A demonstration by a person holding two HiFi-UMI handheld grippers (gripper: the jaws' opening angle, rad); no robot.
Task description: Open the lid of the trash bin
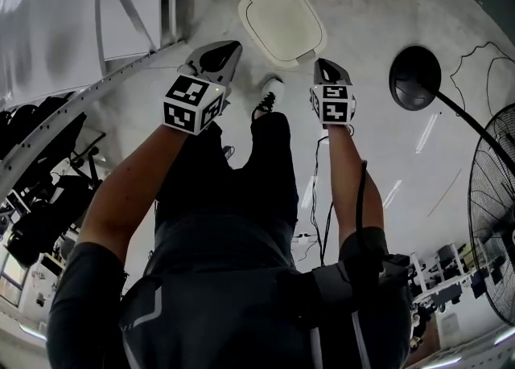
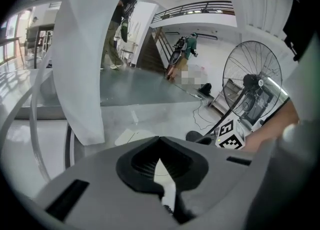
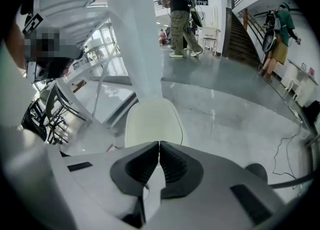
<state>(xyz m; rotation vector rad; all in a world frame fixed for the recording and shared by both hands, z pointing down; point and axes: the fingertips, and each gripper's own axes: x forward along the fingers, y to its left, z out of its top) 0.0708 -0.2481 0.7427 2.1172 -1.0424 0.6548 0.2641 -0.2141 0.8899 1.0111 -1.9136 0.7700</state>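
Head view: left gripper [image 1: 228, 52] and right gripper [image 1: 325, 67] both have fingers [image 1: 219, 58] pressed together, nothing held. Trash bin [image 1: 282, 22], lid down, stands on the floor [image 1: 378, 6] just ahead, between both fingertips, untouched.

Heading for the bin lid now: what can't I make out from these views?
1. Everything under the lid: the head view looks straight down on it, so the lid itself hides it.
2. Most of the lid: in the left gripper view the left gripper covers it and only a pale sliver shows.
3. The lid's near edge: in the right gripper view it is behind the shut right gripper.
4. Fan: in the head view, cut off by the right edge.
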